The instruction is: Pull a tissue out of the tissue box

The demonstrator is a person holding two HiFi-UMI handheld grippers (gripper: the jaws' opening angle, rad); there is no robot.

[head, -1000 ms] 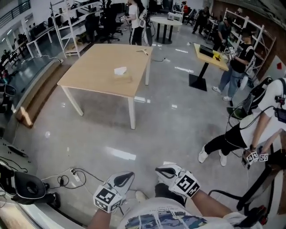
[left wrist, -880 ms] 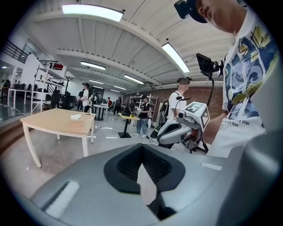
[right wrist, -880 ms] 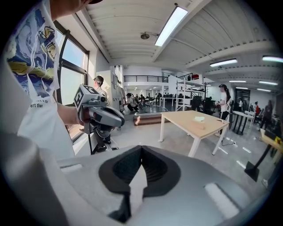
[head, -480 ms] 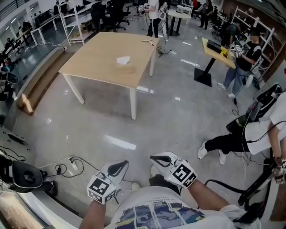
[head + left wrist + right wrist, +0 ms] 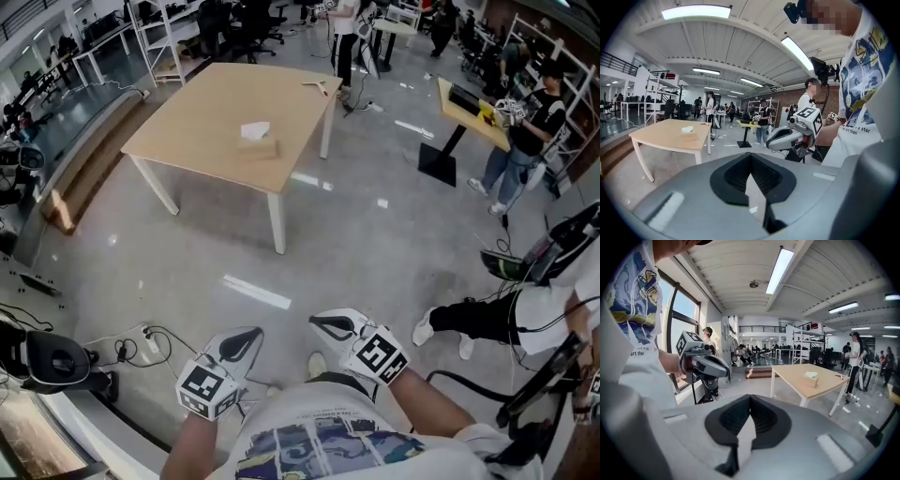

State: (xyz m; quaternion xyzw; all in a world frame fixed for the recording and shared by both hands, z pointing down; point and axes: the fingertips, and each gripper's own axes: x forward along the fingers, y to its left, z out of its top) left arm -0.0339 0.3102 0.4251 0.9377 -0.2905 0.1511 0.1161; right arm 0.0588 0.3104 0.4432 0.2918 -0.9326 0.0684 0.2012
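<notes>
A tan tissue box (image 5: 258, 148) with a white tissue (image 5: 254, 130) sticking out of its top stands on a light wooden table (image 5: 202, 117), well ahead of me across the grey floor. Low in the head view, close to my body, are my left gripper (image 5: 247, 337) and right gripper (image 5: 322, 323). Both are shut and hold nothing, far from the box. The left gripper view shows the tissue box (image 5: 687, 136) small at left and the right gripper (image 5: 774, 140) beside me. In the right gripper view the tissue box (image 5: 810, 380) sits right of centre and the left gripper (image 5: 723, 373) at left.
A power strip with cables (image 5: 141, 339) lies on the floor at my left, next to a black device (image 5: 56, 361). A person (image 5: 511, 309) crouches at right. A yellow-topped stand (image 5: 472, 111), shelving and other people fill the back. A small tool (image 5: 316, 86) lies at the table's far corner.
The table and tissue box have drawn slightly nearer and shifted in view as I walk forward. Both grippers have moved along with me, still shut.
</notes>
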